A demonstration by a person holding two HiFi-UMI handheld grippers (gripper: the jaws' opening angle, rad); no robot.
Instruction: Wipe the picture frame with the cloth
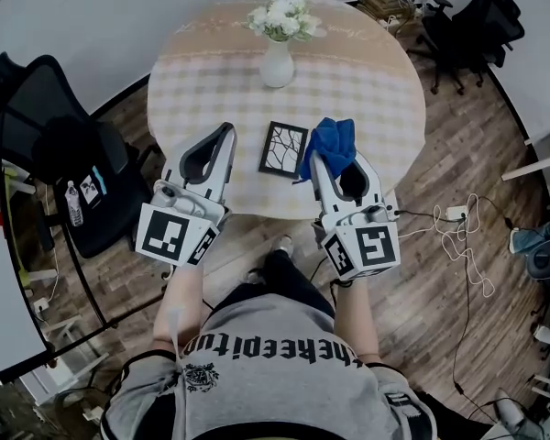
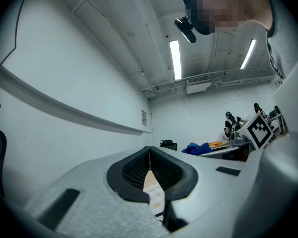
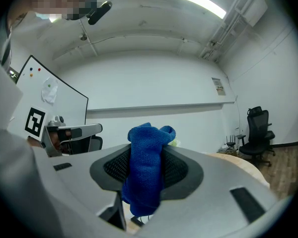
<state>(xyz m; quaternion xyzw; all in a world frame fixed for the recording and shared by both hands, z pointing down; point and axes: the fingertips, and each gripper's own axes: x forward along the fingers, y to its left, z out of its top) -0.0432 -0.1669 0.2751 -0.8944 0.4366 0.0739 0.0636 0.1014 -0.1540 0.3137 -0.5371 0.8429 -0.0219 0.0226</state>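
Note:
A small black picture frame (image 1: 283,149) with a branch pattern lies flat on the round table (image 1: 211,71), near its front edge. My right gripper (image 1: 335,159) is shut on a blue cloth (image 1: 333,145), held just right of the frame; the right gripper view shows the cloth (image 3: 146,172) bunched between the jaws, sticking out above and below them. My left gripper (image 1: 222,140) hovers left of the frame, its jaws closed with nothing between them, as the left gripper view shows at the left gripper (image 2: 150,150).
A white vase of flowers (image 1: 279,39) stands at the table's centre, beyond the frame. A black office chair (image 1: 64,145) is at the left, another (image 1: 467,26) at the far right. Cables and a power strip (image 1: 456,216) lie on the wooden floor at the right.

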